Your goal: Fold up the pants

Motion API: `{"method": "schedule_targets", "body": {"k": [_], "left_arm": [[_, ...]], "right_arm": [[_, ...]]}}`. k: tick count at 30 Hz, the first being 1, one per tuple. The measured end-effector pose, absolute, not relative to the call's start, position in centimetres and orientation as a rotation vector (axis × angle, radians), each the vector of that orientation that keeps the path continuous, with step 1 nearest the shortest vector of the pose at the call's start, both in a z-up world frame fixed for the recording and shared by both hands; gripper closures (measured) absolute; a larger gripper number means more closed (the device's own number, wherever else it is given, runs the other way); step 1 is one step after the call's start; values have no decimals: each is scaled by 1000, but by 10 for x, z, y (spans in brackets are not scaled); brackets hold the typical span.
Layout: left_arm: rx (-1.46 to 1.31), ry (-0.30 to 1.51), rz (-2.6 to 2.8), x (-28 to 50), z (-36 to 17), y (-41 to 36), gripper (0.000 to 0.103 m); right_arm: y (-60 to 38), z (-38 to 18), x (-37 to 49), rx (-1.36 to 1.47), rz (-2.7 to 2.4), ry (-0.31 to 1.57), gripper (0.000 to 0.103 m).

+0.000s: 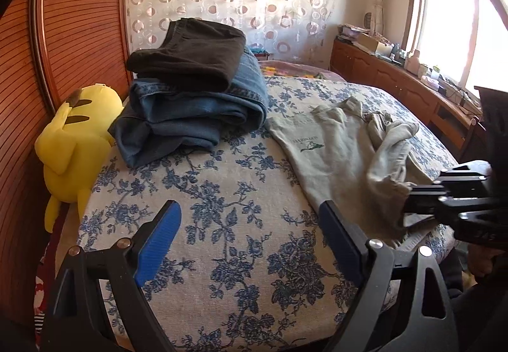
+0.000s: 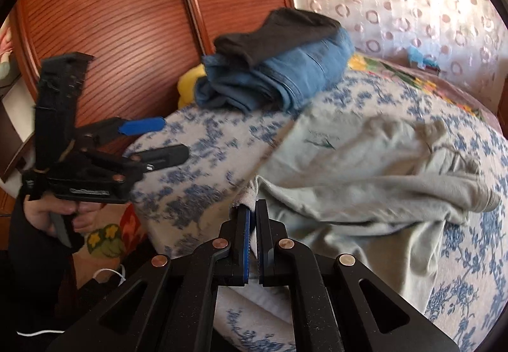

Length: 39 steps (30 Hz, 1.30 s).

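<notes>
A bed covered in a blue-flowered cream bedspread [image 1: 228,193] fills the room, with a ribbed wooden wardrobe [image 1: 79,18] along one side. The pale grey-green pants [image 1: 343,155] lie rumpled and unfolded near the bed's near edge, one part bunched into a loose heap, a small dark logo facing up.

The right gripper [image 2: 253,218] has its blue-lined jaws nearly together, pinching a pale edge of cloth at the bed's edge; it appears to be a hem or waistband of the pants, though the frame is blurred and I cannot be sure which. The left gripper [image 1: 250,218] hangs above bare bedspread just beside the pants, its jaws spread wide and holding nothing.

Farther up the bed sits a stack of already folded clothes: blue jeans [image 1: 190,117] with a dark garment [image 1: 190,56] on top. A yellow plush toy [image 1: 73,142] is wedged between the bed and the wardrobe.

The step in hand looks like spreading the pants flat before the first fold. To do it well, the free gripper should take a matching corner along the same edge, then both should pull apart and draw the fabric taut across the open bedspread so the bunched part falls out. Gripping only a single layer matters; catching the bedspread too would drag it along.
</notes>
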<state>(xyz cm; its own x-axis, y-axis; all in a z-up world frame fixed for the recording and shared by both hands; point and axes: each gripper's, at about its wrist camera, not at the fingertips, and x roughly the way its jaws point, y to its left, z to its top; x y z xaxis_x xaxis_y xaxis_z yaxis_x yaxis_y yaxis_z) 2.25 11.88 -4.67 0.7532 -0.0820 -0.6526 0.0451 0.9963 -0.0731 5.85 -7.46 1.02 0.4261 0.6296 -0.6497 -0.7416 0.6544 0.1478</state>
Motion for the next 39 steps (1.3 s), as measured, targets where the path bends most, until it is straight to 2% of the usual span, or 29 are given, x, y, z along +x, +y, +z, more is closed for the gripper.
{"method": "schedule_targets", "body": {"k": [3,5,7,11,13,16,36,39], "left_arm": [[-48,718,-82,24,-47,112,14],[-47,716,-90,25,-47,108,14],[-43,717,-99,27,-47,104,14],[-37,715,-115,30,-45,95,14],[-35,712,-123,31,-44,91,14],[-34,710,-137,34,-42,84,14],[-6,716,-220,39,-46,50,14],[-11,726,-230,39,-50,47,18]], "right_arm": [[-76,7,61,-174,845,749,98],[-76,8,58,-177,836,753,92],[-79,9,55,-183,819,761,80],[-89,8,49,-182,805,773,72],[-93,8,50,-178,793,778,61],[-99,9,46,-176,786,787,56],[-188,32,56,-76,508,658,56],[-196,29,68,-69,476,666,59]]}}
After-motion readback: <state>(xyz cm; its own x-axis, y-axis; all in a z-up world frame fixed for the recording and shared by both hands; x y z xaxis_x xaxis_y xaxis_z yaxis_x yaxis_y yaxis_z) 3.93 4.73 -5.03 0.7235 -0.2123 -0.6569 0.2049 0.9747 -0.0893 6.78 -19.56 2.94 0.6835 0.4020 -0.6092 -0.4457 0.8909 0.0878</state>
